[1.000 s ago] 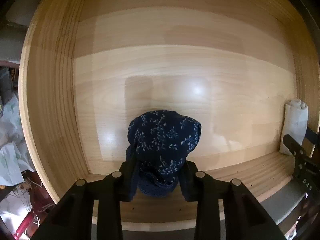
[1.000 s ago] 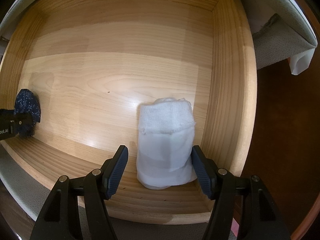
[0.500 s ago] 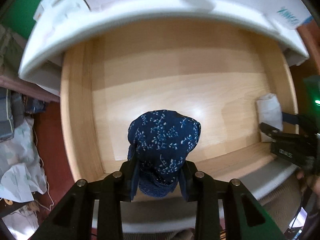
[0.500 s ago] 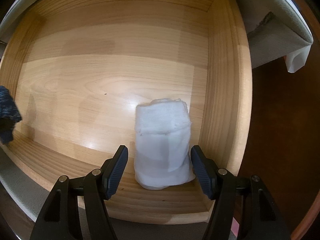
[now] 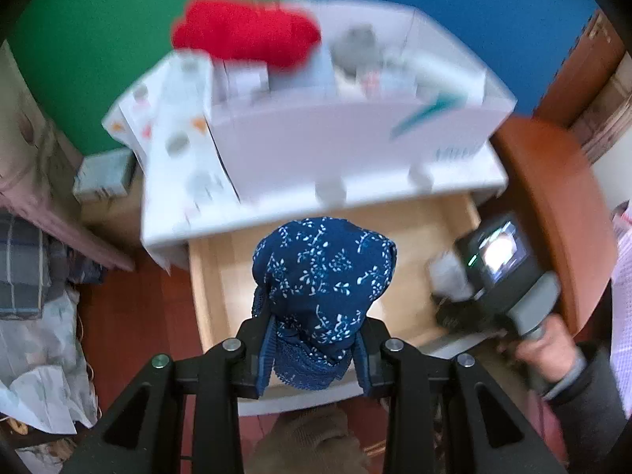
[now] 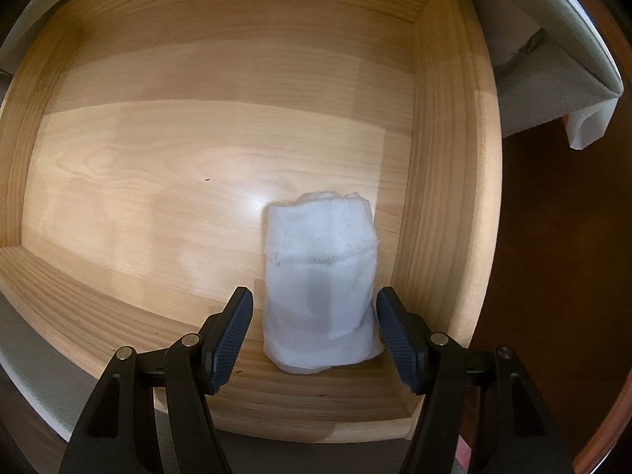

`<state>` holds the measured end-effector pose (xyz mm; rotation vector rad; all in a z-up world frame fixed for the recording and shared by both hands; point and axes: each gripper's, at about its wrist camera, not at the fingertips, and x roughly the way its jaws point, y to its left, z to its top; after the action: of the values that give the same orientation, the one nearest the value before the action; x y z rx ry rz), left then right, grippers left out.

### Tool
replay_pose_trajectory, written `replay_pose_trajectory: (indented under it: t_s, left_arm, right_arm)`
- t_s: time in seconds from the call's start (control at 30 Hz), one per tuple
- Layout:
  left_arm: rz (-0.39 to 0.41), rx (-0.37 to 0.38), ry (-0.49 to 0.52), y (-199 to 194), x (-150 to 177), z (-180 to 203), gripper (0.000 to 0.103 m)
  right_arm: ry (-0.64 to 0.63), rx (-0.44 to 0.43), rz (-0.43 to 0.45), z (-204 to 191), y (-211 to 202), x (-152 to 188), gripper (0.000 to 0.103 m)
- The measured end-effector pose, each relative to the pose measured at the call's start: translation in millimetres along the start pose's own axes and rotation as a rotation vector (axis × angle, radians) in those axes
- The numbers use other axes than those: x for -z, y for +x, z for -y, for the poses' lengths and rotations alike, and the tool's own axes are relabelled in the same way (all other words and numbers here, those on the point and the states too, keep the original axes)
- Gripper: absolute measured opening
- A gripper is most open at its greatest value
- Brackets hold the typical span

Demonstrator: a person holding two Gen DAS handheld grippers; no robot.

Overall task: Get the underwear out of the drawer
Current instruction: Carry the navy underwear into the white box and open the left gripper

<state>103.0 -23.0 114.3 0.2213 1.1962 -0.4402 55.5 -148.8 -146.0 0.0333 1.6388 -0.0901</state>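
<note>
Here, in the left wrist view, the left claw is seen clamped narrowly on a bundled piece of navy floral underwear, whose lace hem hangs between the two pads. The bundle is held in the air above the open wooden drawer, well clear of its floor. Behind the drawer, a white cabinet top is seen, blurred, carrying a white box filled with small items that cannot be made out, with a red soft object on top. At the drawer's right side, the right claw's body with its lit screen is seen, gripped by a person's hand in a dark sleeve. A white bundle is partly seen just beside it in the drawer. Crumpled paper and fabric lie on the red-brown floor to the left of the drawer.

In the right wrist view, the right claw is pointed down into the drawer with its jaws about half spread. A rolled white piece of underwear stands upright between the pads, in the drawer's near right corner, close to the right wall. The right pad appears to be at the edge of the cloth, while a small gap is seen at the left pad, so the roll is not gripped. The remaining drawer floor shows only bare pale wood with a glossy reflection.
</note>
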Motion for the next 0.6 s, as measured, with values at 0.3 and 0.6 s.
replay_pose_trajectory:
  t_s: [0.3, 0.6]
  left_arm:
    - [0.140, -0.057, -0.006, -52.5, -70.2, -3.4, 0.033]
    - [0.119, -0.085, -0.009, -6.6, -128.0, -3.7, 0.033]
  right_arm:
    - [-0.012, 0.005, -0.001, -6.5, -2.3, -2.0, 0.061]
    - [-0.005, -0.011, 0.006, -5.0, 1.3, 2.9, 0.062]
